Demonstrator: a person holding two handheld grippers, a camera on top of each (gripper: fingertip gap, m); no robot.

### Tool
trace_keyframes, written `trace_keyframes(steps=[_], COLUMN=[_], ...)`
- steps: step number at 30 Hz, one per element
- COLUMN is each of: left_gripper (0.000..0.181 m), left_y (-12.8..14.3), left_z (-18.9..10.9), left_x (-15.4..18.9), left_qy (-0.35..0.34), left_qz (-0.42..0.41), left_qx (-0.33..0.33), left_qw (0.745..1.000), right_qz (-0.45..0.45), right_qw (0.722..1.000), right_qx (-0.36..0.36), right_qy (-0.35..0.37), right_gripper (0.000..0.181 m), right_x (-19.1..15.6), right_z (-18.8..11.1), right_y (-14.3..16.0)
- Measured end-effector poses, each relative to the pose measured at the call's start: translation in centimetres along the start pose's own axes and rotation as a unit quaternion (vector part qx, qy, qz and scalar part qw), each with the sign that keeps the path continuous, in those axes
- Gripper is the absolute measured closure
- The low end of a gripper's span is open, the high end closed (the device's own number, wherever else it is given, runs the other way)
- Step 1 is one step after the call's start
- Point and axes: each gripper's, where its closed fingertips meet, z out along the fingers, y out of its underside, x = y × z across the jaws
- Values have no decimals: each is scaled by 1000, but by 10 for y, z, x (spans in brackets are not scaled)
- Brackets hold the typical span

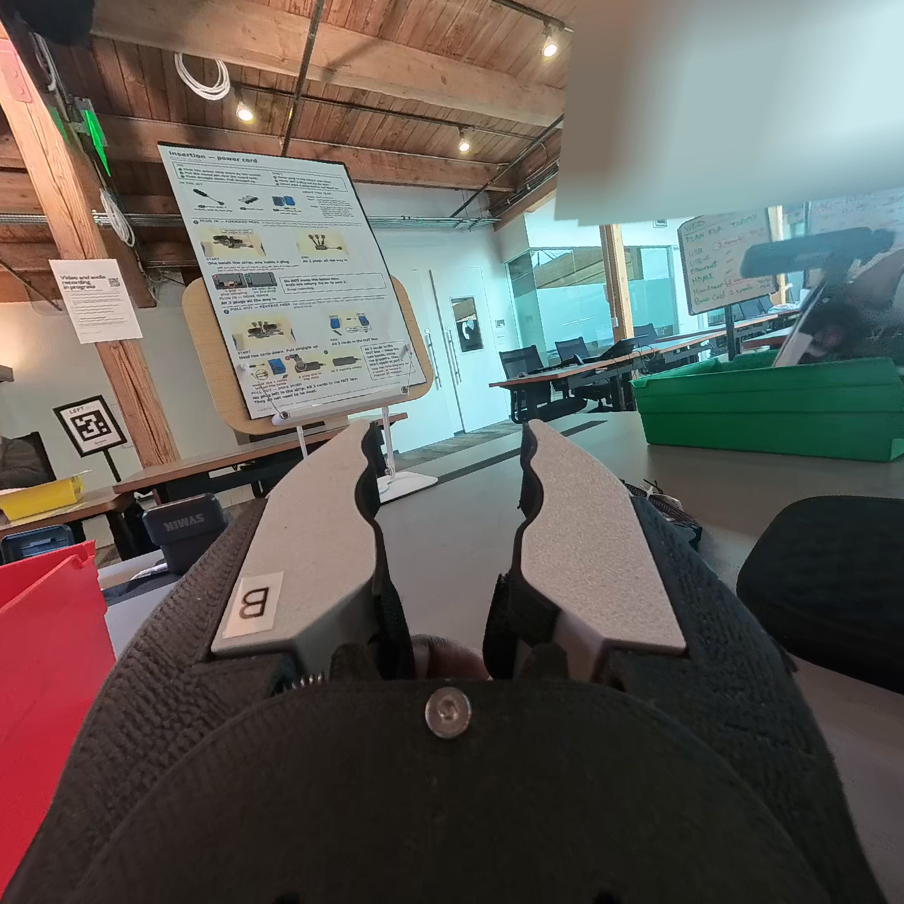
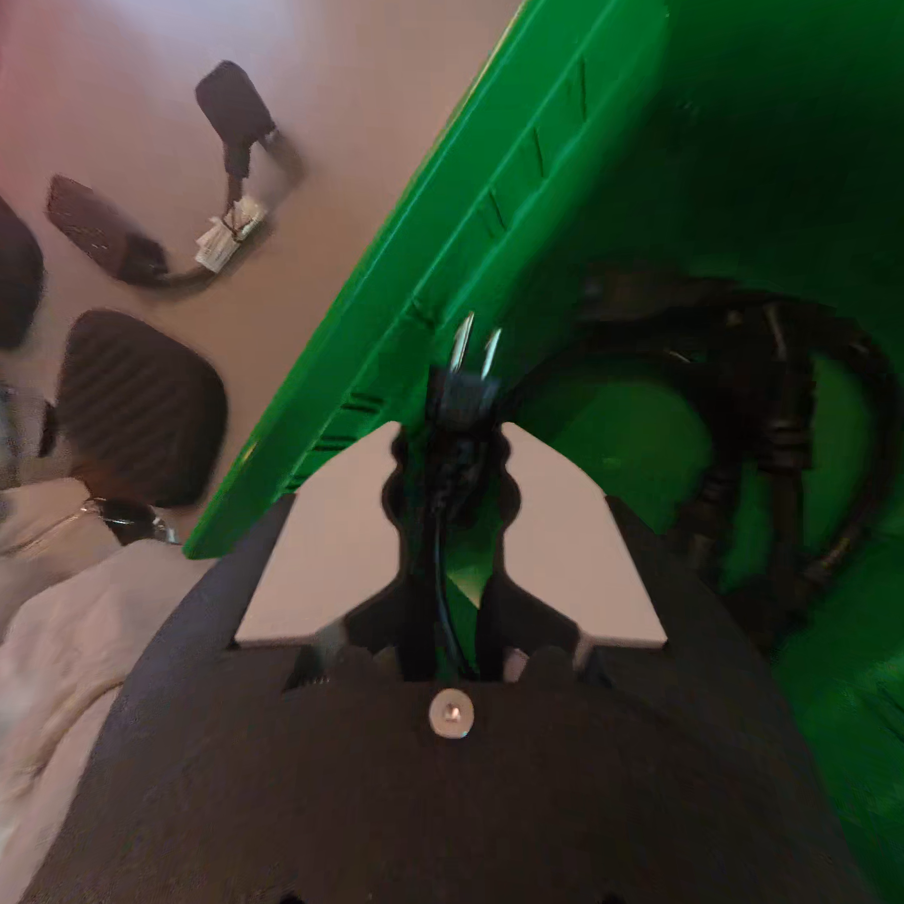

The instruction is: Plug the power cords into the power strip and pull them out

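Clamped between the right gripper's [image 2: 452,440] fingers, a black plug [image 2: 462,391] hangs over the green bin [image 2: 440,220], prongs forward; more cords [image 2: 782,440] coil inside. Light, with a stiff body and floppy cable, it is probably best held by that body. Left gripper [image 1: 447,460] is spread empty above the grey surface [image 1: 709,464], facing an instruction board [image 1: 293,283] in an office.

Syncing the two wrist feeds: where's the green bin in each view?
Left wrist view: the green bin sits at the right edge, on the grey table, beyond and right of the left gripper, whose fingers are open and empty.
Right wrist view: the green bin fills the right half, seen from above, black cords lying inside; the right gripper holds a plug over its rim.
Shared landmark: the grey table.
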Motion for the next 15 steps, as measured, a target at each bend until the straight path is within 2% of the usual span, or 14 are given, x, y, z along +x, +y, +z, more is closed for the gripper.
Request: trace_keyframes(steps=[3, 4, 9, 15], left_gripper=[126, 126, 126, 126], left_y=[0, -1, 0, -1], left_z=[0, 0, 0, -1], left_x=[0, 0, 0, 0], left_qy=[-1, -1, 0, -2], left_qz=[0, 0, 0, -1], left_qx=[1, 2, 1, 3], left_qw=[1000, 1000, 1000, 1000], right_qz=[-6, -16, -84, -144], right_qw=[998, 997, 979, 954], right_qx=[62, 71, 85, 121], right_qy=[11, 36, 164, 232], right_gripper=[103, 87, 36, 35], right_x=[0, 3, 11, -14], right_z=[-4, -7, -31, -58], right_y=[-23, -27, -39, -65])
